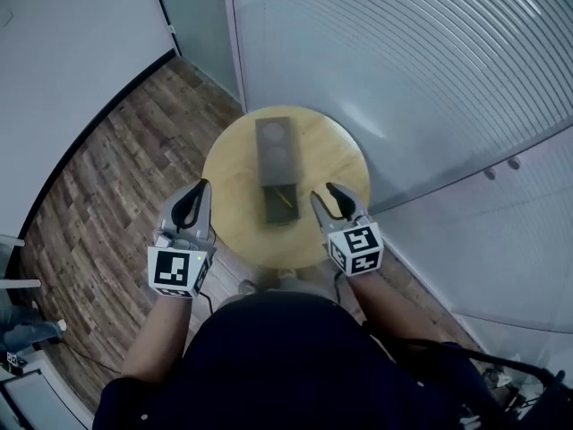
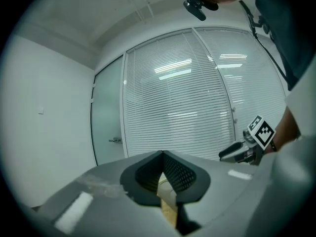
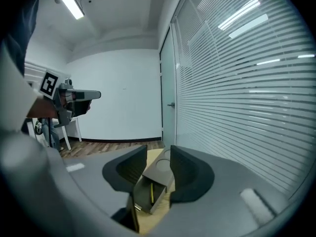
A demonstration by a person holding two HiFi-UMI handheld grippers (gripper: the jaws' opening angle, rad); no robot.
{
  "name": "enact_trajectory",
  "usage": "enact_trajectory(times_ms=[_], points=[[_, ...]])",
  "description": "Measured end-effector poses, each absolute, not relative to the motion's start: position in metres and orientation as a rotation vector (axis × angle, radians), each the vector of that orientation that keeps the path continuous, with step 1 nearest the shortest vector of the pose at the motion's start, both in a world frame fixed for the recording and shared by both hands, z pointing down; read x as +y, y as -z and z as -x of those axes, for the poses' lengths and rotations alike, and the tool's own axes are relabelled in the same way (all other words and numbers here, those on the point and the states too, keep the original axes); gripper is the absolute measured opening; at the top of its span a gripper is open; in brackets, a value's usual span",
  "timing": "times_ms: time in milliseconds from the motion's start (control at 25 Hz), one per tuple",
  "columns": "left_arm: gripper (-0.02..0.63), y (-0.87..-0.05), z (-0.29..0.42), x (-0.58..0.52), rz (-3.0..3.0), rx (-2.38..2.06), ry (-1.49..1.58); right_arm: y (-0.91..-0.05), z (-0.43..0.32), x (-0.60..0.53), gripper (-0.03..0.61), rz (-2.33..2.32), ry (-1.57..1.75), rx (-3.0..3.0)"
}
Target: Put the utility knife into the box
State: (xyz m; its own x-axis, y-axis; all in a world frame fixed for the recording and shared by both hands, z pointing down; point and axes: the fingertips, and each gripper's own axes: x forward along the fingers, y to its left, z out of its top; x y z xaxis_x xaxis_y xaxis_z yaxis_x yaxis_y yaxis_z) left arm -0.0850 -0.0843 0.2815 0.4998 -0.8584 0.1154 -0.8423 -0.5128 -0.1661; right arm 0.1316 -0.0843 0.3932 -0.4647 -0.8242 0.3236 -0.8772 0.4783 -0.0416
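Your knife (image 1: 285, 201) lay in the box's (image 1: 274, 146) open drawer (image 1: 270, 210). Your left gripper's (image 1: 200, 188) fingers were pressed together, your right gripper's (image 1: 320, 192) spread, both empty. A stray nudge could have slid the box or jolted the knife out.

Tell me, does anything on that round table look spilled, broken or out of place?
Nothing stands out. The dark box sits on the wooden table, its drawer slid open with a slim yellow item lying inside.
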Motion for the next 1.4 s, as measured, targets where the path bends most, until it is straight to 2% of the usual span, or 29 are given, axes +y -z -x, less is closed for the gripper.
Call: enact_trajectory(times_ms=[120, 360, 520, 1400], points=[[0.003, -0.271, 0.084, -0.079, 2.633, 1.496, 0.239, -0.373, -0.138, -0.079, 0.153, -1.496, -0.236, -2.496], [0.003, -0.265, 0.083, -0.077, 2.626, 1.468, 0.227, -0.344, -0.153, -0.079, 0.082, -1.608, -0.145, -2.512], [0.003, -0.264, 0.085, -0.076, 2.618, 1.461, 0.225, -0.331, -0.153, -0.075, 0.009, -1.621, -0.101, -2.544], [0.003, -0.265, 0.096, -0.070, 2.661, 1.467, 0.208, -0.328, -0.127, -0.068, 0.008, -1.571, -0.027, -2.537]])
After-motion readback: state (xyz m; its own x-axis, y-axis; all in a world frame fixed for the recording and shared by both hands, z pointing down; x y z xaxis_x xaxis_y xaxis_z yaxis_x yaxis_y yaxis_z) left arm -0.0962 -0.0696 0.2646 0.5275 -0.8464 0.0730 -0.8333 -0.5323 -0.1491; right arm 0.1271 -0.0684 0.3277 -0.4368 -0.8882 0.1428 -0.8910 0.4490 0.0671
